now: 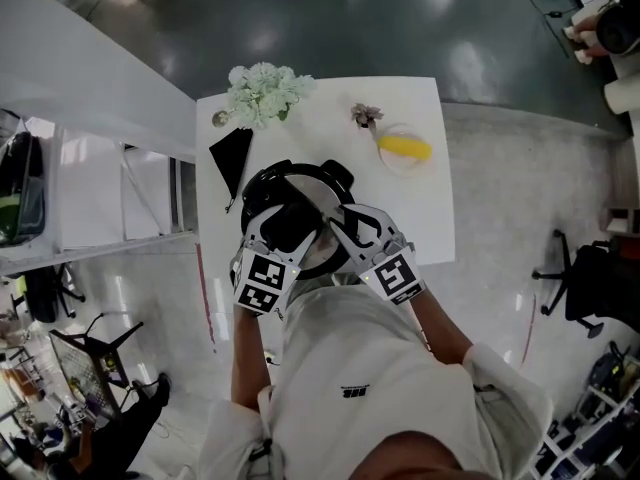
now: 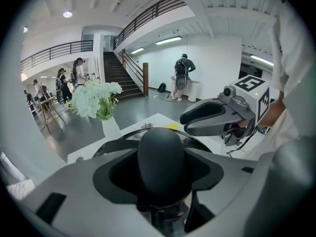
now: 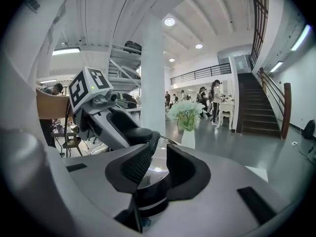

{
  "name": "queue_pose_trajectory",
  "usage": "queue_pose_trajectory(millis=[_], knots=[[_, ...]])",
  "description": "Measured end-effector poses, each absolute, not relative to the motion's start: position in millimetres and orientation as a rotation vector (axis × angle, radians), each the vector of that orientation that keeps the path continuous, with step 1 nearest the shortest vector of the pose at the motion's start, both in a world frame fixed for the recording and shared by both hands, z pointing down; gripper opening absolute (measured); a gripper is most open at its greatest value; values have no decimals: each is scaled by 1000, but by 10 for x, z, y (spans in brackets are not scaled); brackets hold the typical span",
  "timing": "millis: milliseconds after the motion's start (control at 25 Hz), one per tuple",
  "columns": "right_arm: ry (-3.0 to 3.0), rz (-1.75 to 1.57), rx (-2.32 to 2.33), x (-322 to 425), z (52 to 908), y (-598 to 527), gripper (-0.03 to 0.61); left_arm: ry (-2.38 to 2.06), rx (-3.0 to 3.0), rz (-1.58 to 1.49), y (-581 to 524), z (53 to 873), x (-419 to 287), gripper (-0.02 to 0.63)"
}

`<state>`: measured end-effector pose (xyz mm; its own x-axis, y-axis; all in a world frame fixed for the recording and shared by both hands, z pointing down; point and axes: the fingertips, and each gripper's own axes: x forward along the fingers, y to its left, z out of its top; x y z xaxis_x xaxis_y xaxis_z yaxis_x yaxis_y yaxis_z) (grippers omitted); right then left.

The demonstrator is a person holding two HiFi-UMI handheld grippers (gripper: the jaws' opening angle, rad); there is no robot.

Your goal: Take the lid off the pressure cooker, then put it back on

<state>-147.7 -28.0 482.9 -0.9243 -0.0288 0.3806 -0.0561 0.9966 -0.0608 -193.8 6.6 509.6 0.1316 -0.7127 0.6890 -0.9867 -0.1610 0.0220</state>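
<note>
The steel pressure cooker (image 1: 322, 200) stands on the white table (image 1: 430, 178) with its lid on, and both grippers hang over its near side. In the left gripper view, my left gripper (image 2: 161, 159) encloses the lid's rounded black handle (image 2: 161, 152), its pads against both sides. The same gripper (image 1: 283, 226) covers that handle in the head view. My right gripper (image 3: 157, 164) hovers just beside it over the lid (image 3: 157, 169), jaws a narrow gap apart, with bare steel showing through. It appears at the cooker's near right (image 1: 345, 230).
At the table's far edge stand a vase of white flowers (image 1: 262, 93), a small dried sprig (image 1: 365, 116) and a plate with a banana (image 1: 405, 148). A black pouch (image 1: 232, 156) lies left of the cooker. People stand far off in the hall.
</note>
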Motion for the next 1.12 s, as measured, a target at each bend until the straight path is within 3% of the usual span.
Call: queue_pose_trajectory(millis=[1120], knots=[[-2691,90,315,-1602,4885,-236,100,-1458,2109,786,103,5138,-1912,287]])
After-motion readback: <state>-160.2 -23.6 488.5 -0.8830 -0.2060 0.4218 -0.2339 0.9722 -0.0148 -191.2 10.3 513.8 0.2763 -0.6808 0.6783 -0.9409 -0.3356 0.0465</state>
